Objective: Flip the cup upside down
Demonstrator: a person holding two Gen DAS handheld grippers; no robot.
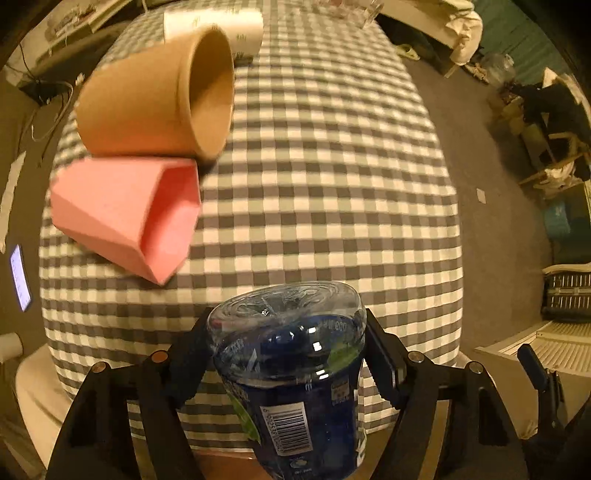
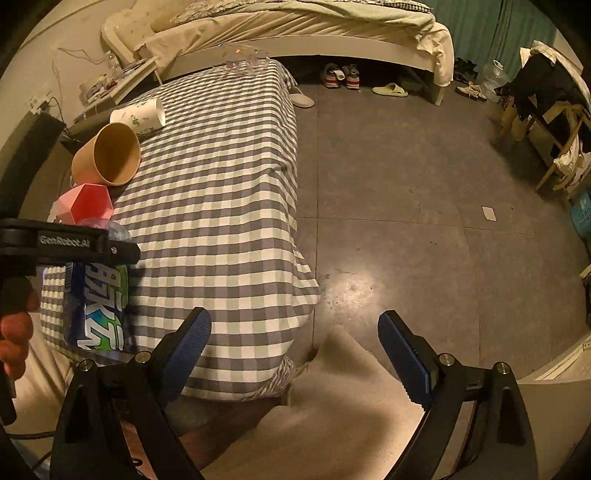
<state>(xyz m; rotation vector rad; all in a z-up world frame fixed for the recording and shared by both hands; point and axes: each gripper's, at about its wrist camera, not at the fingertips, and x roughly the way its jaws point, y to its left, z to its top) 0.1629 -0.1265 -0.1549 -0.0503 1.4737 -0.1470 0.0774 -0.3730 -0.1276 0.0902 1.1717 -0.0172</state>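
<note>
My left gripper (image 1: pixel 288 343) is shut on a clear plastic bottle with a blue label (image 1: pixel 291 369), its base pointing forward over the near end of the checkered table (image 1: pixel 332 166). The bottle also shows in the right wrist view (image 2: pixel 98 295), held by the left gripper (image 2: pixel 74 243). A brown paper cup (image 1: pixel 159 96) lies on its side at the table's left, a pink faceted cup (image 1: pixel 125 214) lies on its side below it, and a white printed cup (image 1: pixel 221 26) lies behind. My right gripper (image 2: pixel 295 347) is open and empty, off the table's near right corner.
Clear glassware (image 2: pixel 243 59) stands at the table's far end. A bed (image 2: pixel 295 26), shoes (image 2: pixel 340 75) and slippers (image 2: pixel 389 89) lie beyond on the grey floor. A chair with clothes (image 2: pixel 550 96) stands at the right. A beige cloth (image 2: pixel 332 406) lies below my right gripper.
</note>
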